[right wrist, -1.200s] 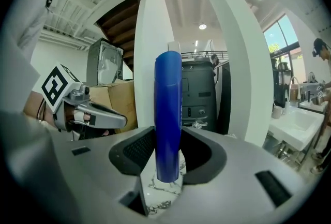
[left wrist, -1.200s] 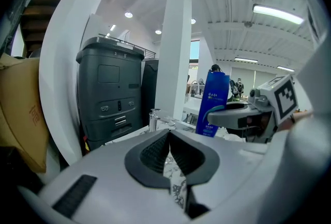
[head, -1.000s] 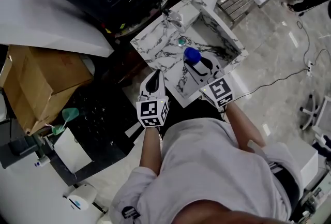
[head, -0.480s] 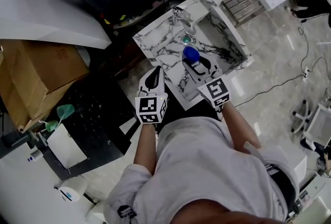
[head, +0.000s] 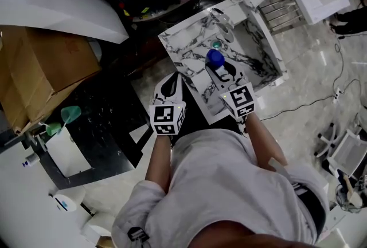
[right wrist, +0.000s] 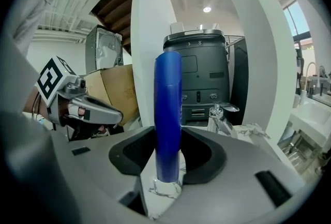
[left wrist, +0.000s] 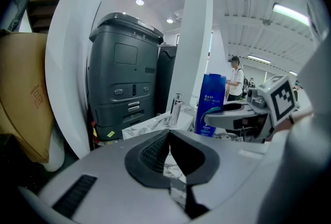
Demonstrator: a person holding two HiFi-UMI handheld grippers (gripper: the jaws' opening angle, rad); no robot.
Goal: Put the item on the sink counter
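A tall blue bottle (right wrist: 167,109) stands upright between the pads of my right gripper (right wrist: 166,148), which is shut on it. In the head view the bottle (head: 214,58) and right gripper (head: 222,74) hang over the marble sink counter (head: 186,49), at the near rim of the basin (head: 249,49). The bottle's base is low over the marble; I cannot tell if it touches. My left gripper (head: 170,87) is shut and holds nothing, at the counter's near left corner. In its own view its fingertips (left wrist: 169,135) meet, with the bottle (left wrist: 211,100) to the right.
A chrome faucet (head: 222,16) stands at the counter's far edge, with a green drain plug (head: 216,44) beside it. A large dark machine (left wrist: 124,78) rises behind the counter. A cardboard box (head: 40,72) sits to the left. A person (left wrist: 235,77) stands far off.
Both grippers have moved forward and a little lower over the counter, the blue bottle still in the right one. The left stays shut.
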